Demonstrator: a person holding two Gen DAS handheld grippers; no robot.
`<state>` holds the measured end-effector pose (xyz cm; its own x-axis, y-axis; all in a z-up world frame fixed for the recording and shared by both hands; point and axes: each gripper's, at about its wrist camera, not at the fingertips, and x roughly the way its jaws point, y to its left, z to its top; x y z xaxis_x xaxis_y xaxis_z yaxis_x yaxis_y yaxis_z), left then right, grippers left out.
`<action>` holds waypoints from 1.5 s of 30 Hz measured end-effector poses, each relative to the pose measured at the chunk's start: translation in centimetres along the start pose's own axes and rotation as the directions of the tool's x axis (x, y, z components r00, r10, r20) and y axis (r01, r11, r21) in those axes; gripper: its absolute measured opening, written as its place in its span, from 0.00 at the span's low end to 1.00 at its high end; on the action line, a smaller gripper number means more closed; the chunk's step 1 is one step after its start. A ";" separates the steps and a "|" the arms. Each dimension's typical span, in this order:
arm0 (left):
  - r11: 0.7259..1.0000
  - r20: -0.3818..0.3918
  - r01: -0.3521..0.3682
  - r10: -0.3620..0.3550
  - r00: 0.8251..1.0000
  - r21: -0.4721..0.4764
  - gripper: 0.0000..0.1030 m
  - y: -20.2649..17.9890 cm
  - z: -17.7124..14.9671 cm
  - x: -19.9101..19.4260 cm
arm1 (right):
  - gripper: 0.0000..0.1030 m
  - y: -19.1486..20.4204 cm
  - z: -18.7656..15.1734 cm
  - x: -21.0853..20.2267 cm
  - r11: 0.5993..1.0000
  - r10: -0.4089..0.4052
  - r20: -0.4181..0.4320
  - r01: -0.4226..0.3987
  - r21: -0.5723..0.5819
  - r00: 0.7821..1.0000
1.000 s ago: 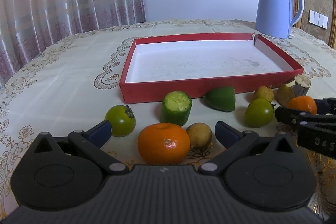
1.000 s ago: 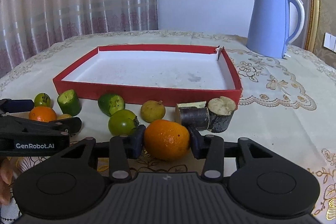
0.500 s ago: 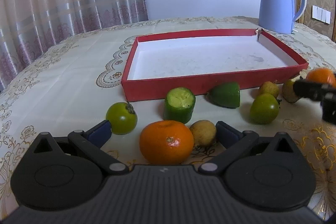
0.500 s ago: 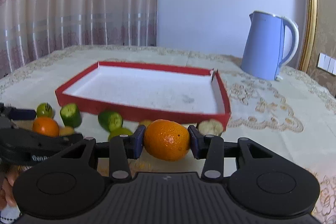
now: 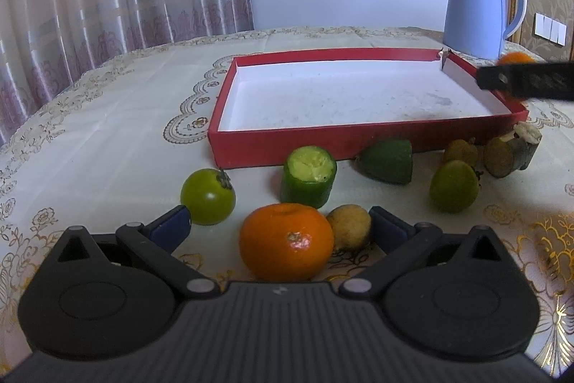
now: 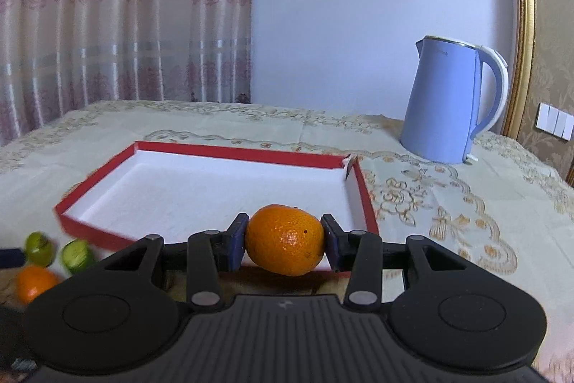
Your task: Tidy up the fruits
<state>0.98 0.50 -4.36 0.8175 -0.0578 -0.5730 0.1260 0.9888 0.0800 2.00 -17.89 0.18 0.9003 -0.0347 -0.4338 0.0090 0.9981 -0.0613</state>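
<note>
Above the red tray's (image 6: 362,200) near right corner, the right hand-held gripper (image 6: 285,241) is clamping an orange (image 6: 285,239); releasing early risks dropping it outside. The left hand-held gripper (image 5: 280,228) is gaping around another orange (image 5: 286,241) on the table (image 5: 107,139). Fruits nearest the right edge are partly cut off.

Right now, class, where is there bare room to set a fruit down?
The red tray's whole white floor is bare, bordered by its four walls. The cloth left of the tray is also free. The strip before the tray's near wall is crowded with fruit, around the green tomato.
</note>
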 end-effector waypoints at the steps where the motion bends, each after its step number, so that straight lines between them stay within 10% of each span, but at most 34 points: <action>1: 1.000 0.000 0.000 0.000 1.000 0.000 1.00 0.0 0.0 0.0 | 0.41 -0.1 0.3 0.7 1.000 -0.006 -0.005 0.006 -0.001 1.000; 20: 1.000 0.004 -0.004 0.004 1.000 0.000 1.00 -0.2 0.0 0.2 | 0.42 -2.1 1.1 10.4 0.997 0.011 -0.218 0.007 0.080 0.976; 23: 1.000 0.005 -0.005 0.005 1.000 0.001 1.00 -0.2 0.0 0.2 | 0.65 -2.3 1.1 10.6 0.997 0.019 -0.220 -0.001 0.079 0.975; 45: 1.000 0.004 0.000 0.000 1.000 -0.011 1.00 -0.1 0.0 0.1 | 0.81 -4.9 -4.5 -2.9 0.992 0.026 -0.086 -0.016 0.123 0.996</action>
<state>1.05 0.40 -4.40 0.8200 -0.0583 -0.5694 0.1196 0.9903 0.0709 -2.61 -22.91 -2.32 0.8596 -0.0126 -0.5108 0.0481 0.9973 0.0563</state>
